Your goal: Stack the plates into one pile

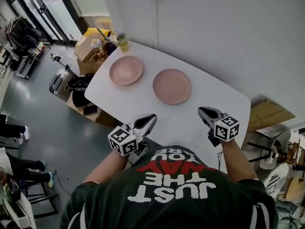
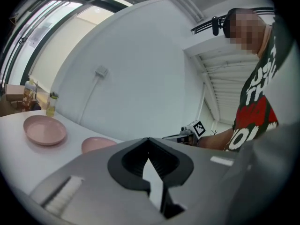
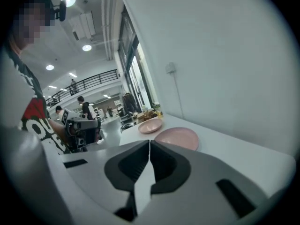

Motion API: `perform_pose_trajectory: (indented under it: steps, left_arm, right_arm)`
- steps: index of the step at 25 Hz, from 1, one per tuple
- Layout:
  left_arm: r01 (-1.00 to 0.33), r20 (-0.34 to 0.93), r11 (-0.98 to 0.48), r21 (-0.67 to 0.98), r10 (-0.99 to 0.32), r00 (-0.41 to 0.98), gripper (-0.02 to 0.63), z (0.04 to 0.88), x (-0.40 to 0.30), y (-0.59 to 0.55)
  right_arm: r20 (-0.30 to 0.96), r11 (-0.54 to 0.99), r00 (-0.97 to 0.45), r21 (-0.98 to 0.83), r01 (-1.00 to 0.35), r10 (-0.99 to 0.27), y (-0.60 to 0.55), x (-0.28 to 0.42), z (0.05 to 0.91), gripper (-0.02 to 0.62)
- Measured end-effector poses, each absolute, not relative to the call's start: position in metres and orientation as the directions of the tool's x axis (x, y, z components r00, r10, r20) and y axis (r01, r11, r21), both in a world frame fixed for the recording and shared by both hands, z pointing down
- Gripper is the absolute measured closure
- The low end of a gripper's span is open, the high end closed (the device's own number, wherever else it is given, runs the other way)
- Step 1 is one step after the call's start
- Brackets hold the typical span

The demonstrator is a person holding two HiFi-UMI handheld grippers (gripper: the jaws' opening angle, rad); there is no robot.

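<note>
- Looking across the white worktop [image 1: 138, 101], I see nothing stacked yet: the two pink plates lie apart, each flat on its own patch, with a strip of bare top between them.
- The farther plate [image 1: 126, 70] sits toward the end of the worktop where a yellowish bottle [image 1: 123, 42] stands. The nearer plate [image 1: 172, 86] lies closer to the person, about midway across.
- As I judge it, the whole job is left to do: one plate has to be lifted and set down on the other.
- The left claw [image 1: 151, 117] has its jaws pressed together with nothing between them. It hangs over the near edge of the worktop, well short of either plate.
- The right claw [image 1: 201, 110] is likewise closed and empty, also by the near edge, with the nearer plate ahead of it and a little to its left.
- Neither claw touches a plate, and both plates lie out ahead of them. The nearer plate sits roughly between the two lines along which the claws point.
- To my eye the nearer plate is the handier one to pick up, though either claw would first have to spread its jaws to take the rim.
</note>
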State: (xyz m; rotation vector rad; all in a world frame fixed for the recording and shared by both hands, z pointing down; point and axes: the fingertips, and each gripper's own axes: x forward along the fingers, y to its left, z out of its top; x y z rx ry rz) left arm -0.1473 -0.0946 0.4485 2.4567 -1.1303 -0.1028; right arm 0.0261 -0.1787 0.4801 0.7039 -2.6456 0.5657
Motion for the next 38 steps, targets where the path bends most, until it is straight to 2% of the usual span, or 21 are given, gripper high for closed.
perform_pose_trajectory:
  steps: [4, 7, 14, 17, 20, 24, 30, 33, 38]
  left_arm:
    - [-0.672, 0.151, -0.62, 0.404, -0.68, 0.718, 0.597, 0.456, -0.216, -0.108]
    - [-0.656, 0.134, -0.63, 0.414, -0.671, 0.729, 0.598, 0.458, -0.242, -0.123]
    - [-0.631, 0.104, -0.639, 0.441, -0.662, 0.742, 0.598, 0.462, -0.239, -0.136]
    - [-0.639, 0.144, -0.608, 0.471, -0.662, 0.736, 0.598, 0.475, -0.229, -0.138]
    - [-0.669, 0.26, -0.503, 0.547, -0.657, 0.707, 0.597, 0.515, -0.221, -0.156]
    - [-0.66, 0.375, -0.262, 0.704, -0.652, 0.659, 0.589, 0.574, -0.219, -0.203]
    - [-0.729, 0.55, -0.086, 0.679, -0.598, 0.583, 0.452, 0.652, -0.218, -0.264]
    - [-0.738, 0.601, 0.003, 0.675, -0.582, 0.547, 0.425, 0.68, -0.219, -0.281]
    - [-0.707, 0.628, 0.087, 0.702, -0.545, 0.556, 0.422, 0.704, -0.206, -0.298]
  right_arm:
    - [0.472, 0.758, -0.764, -0.261, -0.598, -0.441, -0.193, -0.039, 0.489, 0.586]
    - [0.505, 0.738, -0.738, -0.256, -0.624, -0.448, -0.2, -0.064, 0.495, 0.586]
    - [0.537, 0.735, -0.732, -0.273, -0.621, -0.419, -0.204, -0.076, 0.51, 0.586]
    - [0.538, 0.752, -0.744, -0.275, -0.6, -0.397, -0.203, -0.072, 0.509, 0.586]
    - [0.53, 0.763, -0.753, -0.273, -0.587, -0.39, -0.204, -0.061, 0.502, 0.586]
    - [0.525, 0.757, -0.752, -0.274, -0.593, -0.399, -0.205, -0.042, 0.499, 0.586]
    - [0.522, 0.733, -0.734, -0.27, -0.625, -0.433, -0.209, -0.021, 0.5, 0.586]
    - [0.523, 0.714, -0.725, -0.278, -0.643, -0.448, -0.208, -0.009, 0.503, 0.586]
    - [0.537, 0.684, -0.702, -0.283, -0.672, -0.467, -0.206, 0.007, 0.514, 0.586]
